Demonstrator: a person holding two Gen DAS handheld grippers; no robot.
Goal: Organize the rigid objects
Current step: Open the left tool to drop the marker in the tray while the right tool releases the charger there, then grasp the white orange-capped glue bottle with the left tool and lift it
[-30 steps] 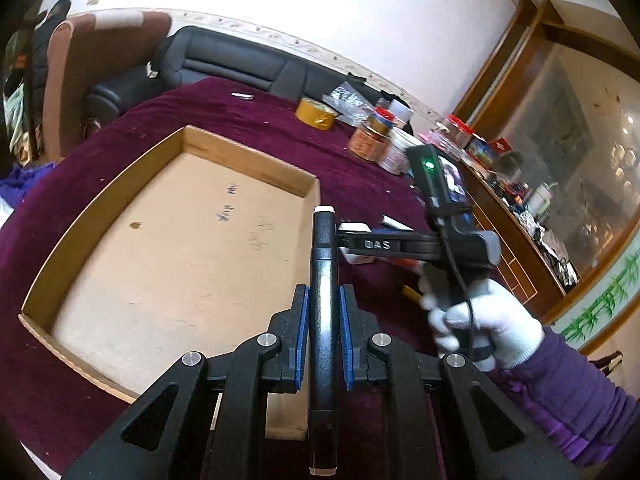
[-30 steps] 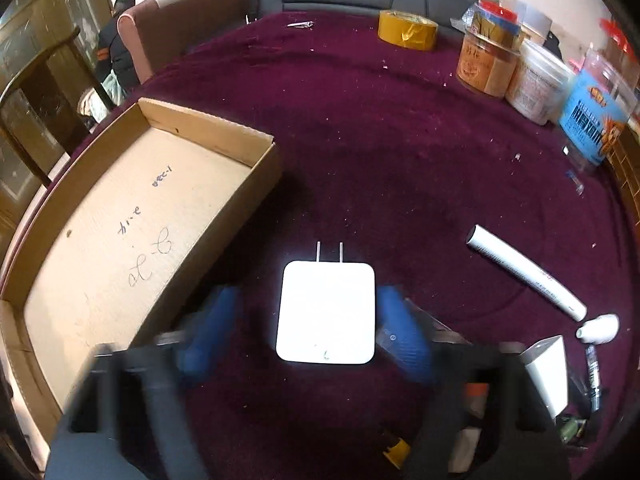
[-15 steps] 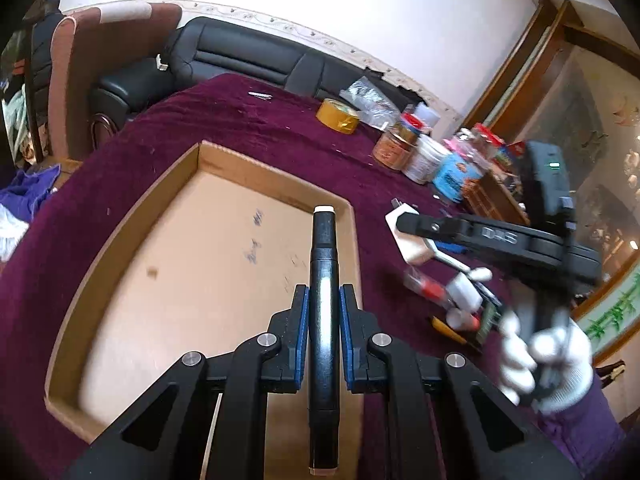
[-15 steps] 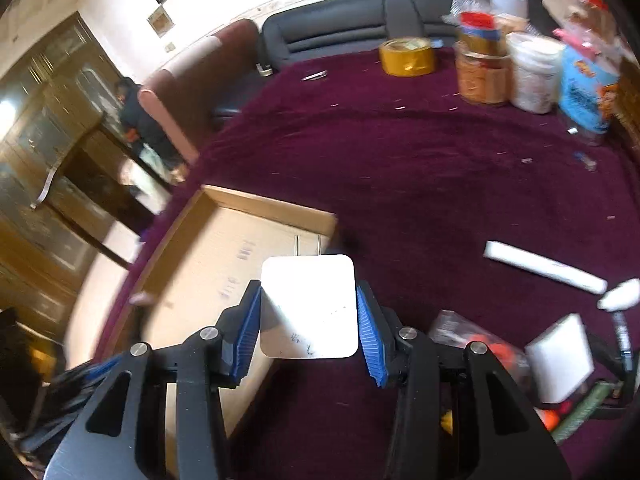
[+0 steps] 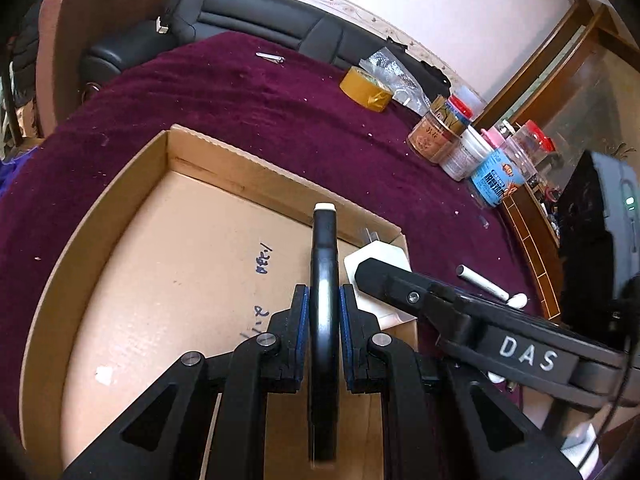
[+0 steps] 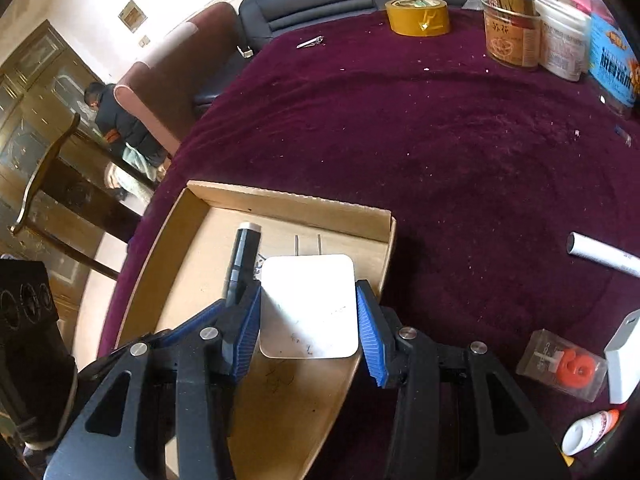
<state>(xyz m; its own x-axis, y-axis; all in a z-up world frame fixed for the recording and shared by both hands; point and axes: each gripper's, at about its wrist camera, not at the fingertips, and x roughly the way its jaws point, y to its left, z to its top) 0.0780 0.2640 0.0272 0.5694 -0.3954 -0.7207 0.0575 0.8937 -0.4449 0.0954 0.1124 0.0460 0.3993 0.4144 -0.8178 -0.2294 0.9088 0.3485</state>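
My left gripper [image 5: 324, 312] is shut on a slim black stick with a white tip [image 5: 323, 280], held above the floor of the shallow cardboard tray [image 5: 100, 216]. The same black stick [image 6: 243, 256] shows in the right wrist view, left of my right gripper [image 6: 308, 312]. That gripper is shut on a flat white plug adapter [image 6: 308, 306] with two metal prongs pointing away, held over the tray's [image 6: 288, 202] right part. In the left wrist view the white adapter [image 5: 376, 264] peeks out behind the right gripper's finger, by the tray's right wall.
On the maroon tablecloth [image 6: 440, 140] lie a white tube [image 6: 600, 256], a clear case with a red part [image 6: 564, 364], a white box [image 6: 624, 356] and a small bottle [image 6: 588, 432]. A yellow tape roll [image 6: 418, 16], jars [image 6: 508, 28] and nail clippers [image 6: 310, 42] stand far back.
Both grippers have moved over the tray. The right one lifted the white adapter off the cloth and carried it left; the left one advanced with the black stick.
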